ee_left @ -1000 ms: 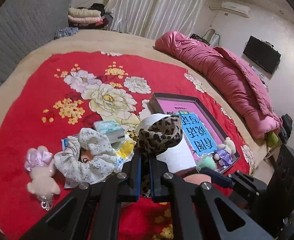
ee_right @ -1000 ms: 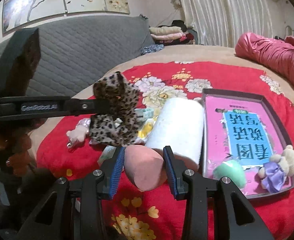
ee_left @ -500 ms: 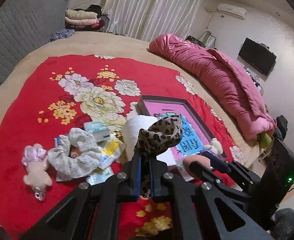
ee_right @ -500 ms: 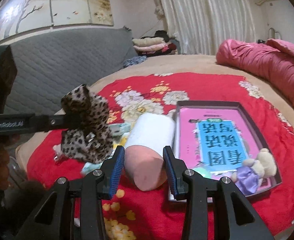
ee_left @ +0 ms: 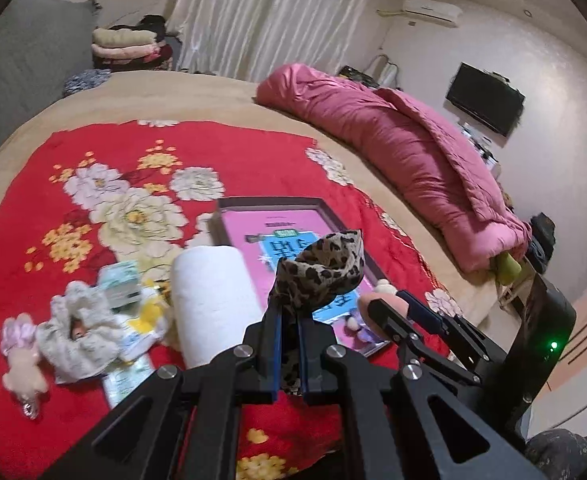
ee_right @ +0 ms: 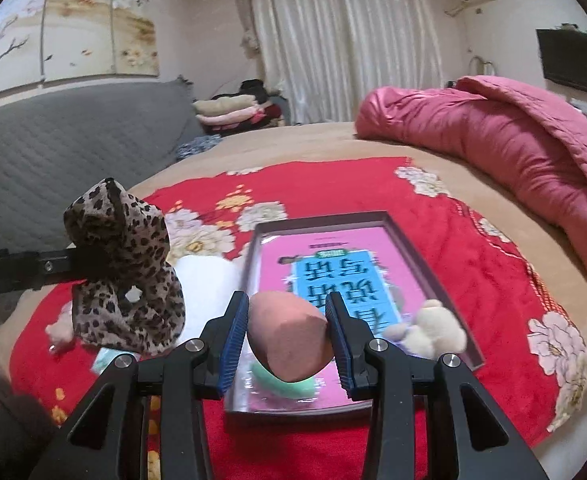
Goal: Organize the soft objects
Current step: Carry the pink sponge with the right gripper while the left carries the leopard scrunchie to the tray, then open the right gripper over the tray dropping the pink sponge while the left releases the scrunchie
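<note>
My left gripper (ee_left: 288,322) is shut on a leopard-print scrunchie (ee_left: 321,268), which it holds in the air above the red blanket; the same scrunchie (ee_right: 123,280) hangs at the left in the right wrist view. My right gripper (ee_right: 288,324) is shut on a pink egg-shaped sponge (ee_right: 289,338), just above the near end of a dark tray (ee_right: 417,256) with a pink-and-blue book in it. A green sponge (ee_right: 293,384) and a small plush bear (ee_right: 429,330) lie at the tray's near end. The right gripper's (ee_left: 389,308) tip with the sponge also shows in the left wrist view.
A white paper roll (ee_left: 213,300) lies left of the tray. Further left are a pale floral scrunchie (ee_left: 75,334), a small pink plush charm (ee_left: 19,356) and tissue packets (ee_left: 121,284). A rolled pink quilt (ee_left: 405,152) lies along the bed's right side. A grey headboard (ee_right: 53,140) stands at the left.
Both grippers have moved rightward and a little up over the bed, carrying the leopard scrunchie and the pink sponge. The sponge now hangs over the tray's near end rather than beside the paper roll.
</note>
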Available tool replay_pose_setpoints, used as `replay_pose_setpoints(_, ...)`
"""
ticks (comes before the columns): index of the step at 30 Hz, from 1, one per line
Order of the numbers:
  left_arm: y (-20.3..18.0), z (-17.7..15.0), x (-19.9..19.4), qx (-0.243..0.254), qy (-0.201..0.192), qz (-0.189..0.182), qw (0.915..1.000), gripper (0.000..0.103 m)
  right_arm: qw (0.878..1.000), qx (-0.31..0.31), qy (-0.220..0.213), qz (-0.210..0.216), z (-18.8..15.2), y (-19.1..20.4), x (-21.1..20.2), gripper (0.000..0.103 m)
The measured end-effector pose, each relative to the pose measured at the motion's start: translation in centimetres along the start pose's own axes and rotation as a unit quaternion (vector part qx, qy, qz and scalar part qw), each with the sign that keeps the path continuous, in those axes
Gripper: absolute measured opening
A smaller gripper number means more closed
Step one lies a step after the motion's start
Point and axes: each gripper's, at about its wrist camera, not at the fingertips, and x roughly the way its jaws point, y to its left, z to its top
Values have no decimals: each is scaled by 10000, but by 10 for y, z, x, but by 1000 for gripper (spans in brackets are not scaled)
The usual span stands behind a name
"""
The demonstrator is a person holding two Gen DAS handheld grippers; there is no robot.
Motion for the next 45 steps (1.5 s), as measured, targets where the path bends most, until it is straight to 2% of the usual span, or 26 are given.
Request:
replay_pose_setpoints(6, -18, 0, 18, 143, 112, -2, 9998, 7, 9992, 36, -68, -391, 1, -16, -2, 41)
replay_pose_setpoints(14, -26, 11, 48, 211, 124, 37, 9997, 6, 9979, 362, -110, -523, 0, -39, -1, 41)
replay_pose_setpoints(23, -30, 17, 110, 21, 670, -73, 9977, 7, 9976, 458, 70, -508, 0, -46, 13, 41)
replay_pose_setpoints(26, -27, 15, 127, -70, 855, -60, 9963, 7, 9969, 489, 255, -570, -1, -48, 22, 41)
replay_pose_setpoints(30, -23, 11, 146, -36, 1067, 108, 9942, 7, 9943, 341, 861, -529, -6, -46, 48, 41)
replay_pose_setpoints(33, -19, 6, 152, -28, 1213, 199, 9924, 7, 9899, 232, 1240, -653, -12, -43, 65, 41)
replay_pose_setpoints(41, -17, 1, 158, 51, 1378, 307, 9900, 7, 9810, 331, 1694, -886, -21, -51, 84, 42)
replay_pose_setpoints(45, -15, 1, 160, 10, 1480, 361, 9883, 7, 9803, 240, 1738, -903, -23, -50, 87, 44)
